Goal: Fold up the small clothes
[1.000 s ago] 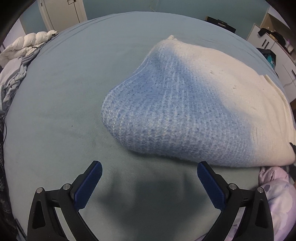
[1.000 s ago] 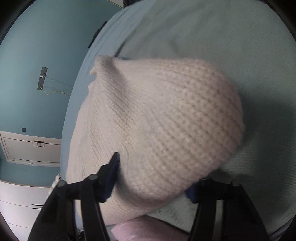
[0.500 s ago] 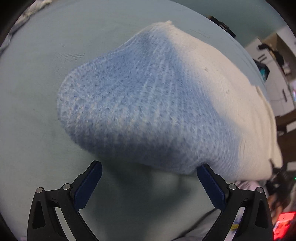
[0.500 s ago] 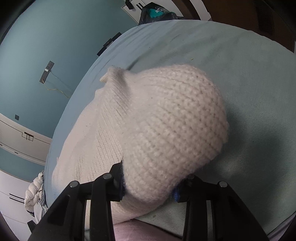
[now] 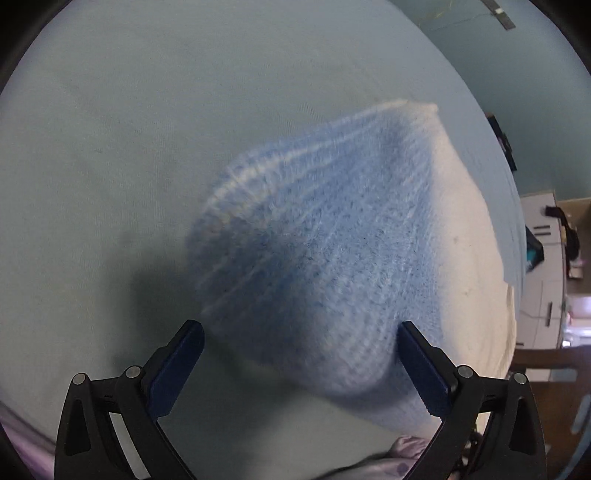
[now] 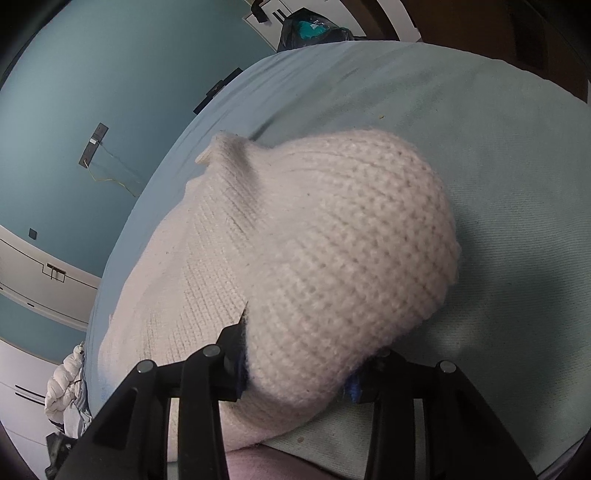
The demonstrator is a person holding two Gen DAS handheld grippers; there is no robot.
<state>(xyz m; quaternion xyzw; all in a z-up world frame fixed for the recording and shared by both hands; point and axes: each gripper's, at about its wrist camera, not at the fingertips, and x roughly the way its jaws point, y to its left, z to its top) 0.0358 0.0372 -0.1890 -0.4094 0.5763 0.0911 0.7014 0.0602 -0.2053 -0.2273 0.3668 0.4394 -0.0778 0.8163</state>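
Observation:
A knitted garment, blue at one end and cream-white at the other, lies bunched on the pale blue bed sheet (image 5: 147,147). In the left wrist view its blue end (image 5: 314,258) bulges toward my left gripper (image 5: 298,326). That gripper is open, and the knit's rounded edge reaches in between its wide-set blue pads (image 5: 177,362). In the right wrist view my right gripper (image 6: 303,354) is shut on a thick fold of the cream-white knit (image 6: 332,240). The fold fills the gap and hides most of both pads.
A pink cloth (image 5: 402,450) lies at the near edge of the bed, also in the right wrist view (image 6: 258,461). White cabinets (image 5: 543,258) stand beyond the bed. A white quilted bundle (image 6: 64,384) sits at the bed's side, and a dark bag (image 6: 314,29) beyond it.
My left gripper has rolled and sunk toward the blue end, whose edge now sits between its fingers. The right gripper's jaws have narrowed on the white fold.

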